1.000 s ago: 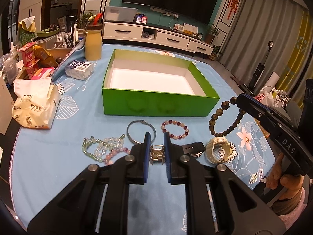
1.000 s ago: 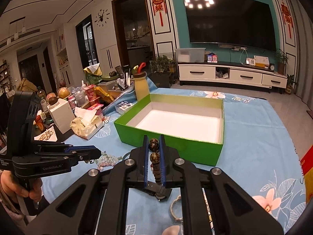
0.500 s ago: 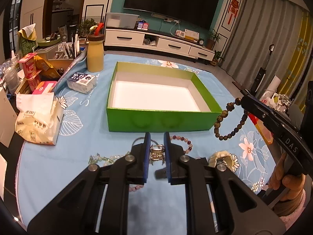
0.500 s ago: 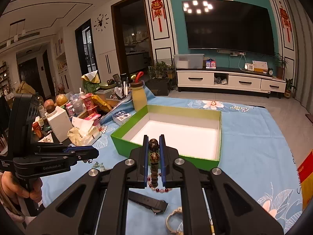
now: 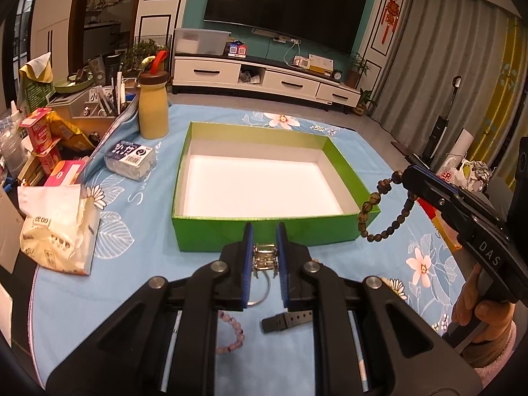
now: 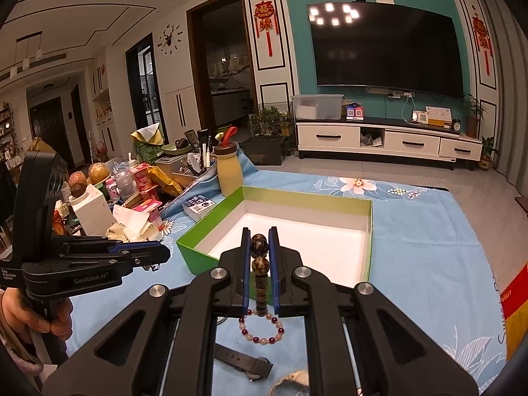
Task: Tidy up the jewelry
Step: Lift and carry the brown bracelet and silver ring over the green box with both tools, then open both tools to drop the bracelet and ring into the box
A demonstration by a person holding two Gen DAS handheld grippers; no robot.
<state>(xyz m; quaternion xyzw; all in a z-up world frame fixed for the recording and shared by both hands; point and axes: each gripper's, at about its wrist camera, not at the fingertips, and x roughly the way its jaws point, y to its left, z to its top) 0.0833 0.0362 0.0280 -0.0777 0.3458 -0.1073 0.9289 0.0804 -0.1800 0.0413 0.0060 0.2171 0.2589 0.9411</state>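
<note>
Bracelets [image 5: 379, 211] between both fingers [image 5: 247, 257]

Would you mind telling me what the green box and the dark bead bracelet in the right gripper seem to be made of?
The green box looks like thin card: straight, sharp-edged walls, slightly glossy green outside and plain matte white inside. The dark bead bracelet, clamped in the right gripper, looks like polished wood or seed beads, brown and mottled with a soft sheen; stone cannot be ruled out.
</note>
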